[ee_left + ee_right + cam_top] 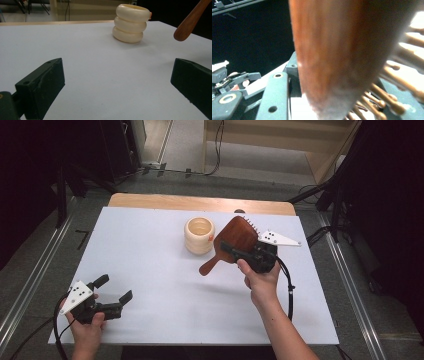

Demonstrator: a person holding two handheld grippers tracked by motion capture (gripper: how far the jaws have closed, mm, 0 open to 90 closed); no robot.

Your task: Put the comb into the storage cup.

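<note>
Table (150, 270): R gripper (235, 251) lifts hairbrush (235, 240).

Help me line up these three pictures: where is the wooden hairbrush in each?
High view: hairbrush right of centre, held off the table in the right gripper.
Left gripper view: its handle tip at the upper right.
Right gripper view: its blurred back across the middle.
Shared landmark: the cream cup beside it.

Overhead forward-down view; low gripper views sharing hairbrush (235, 240).
</note>
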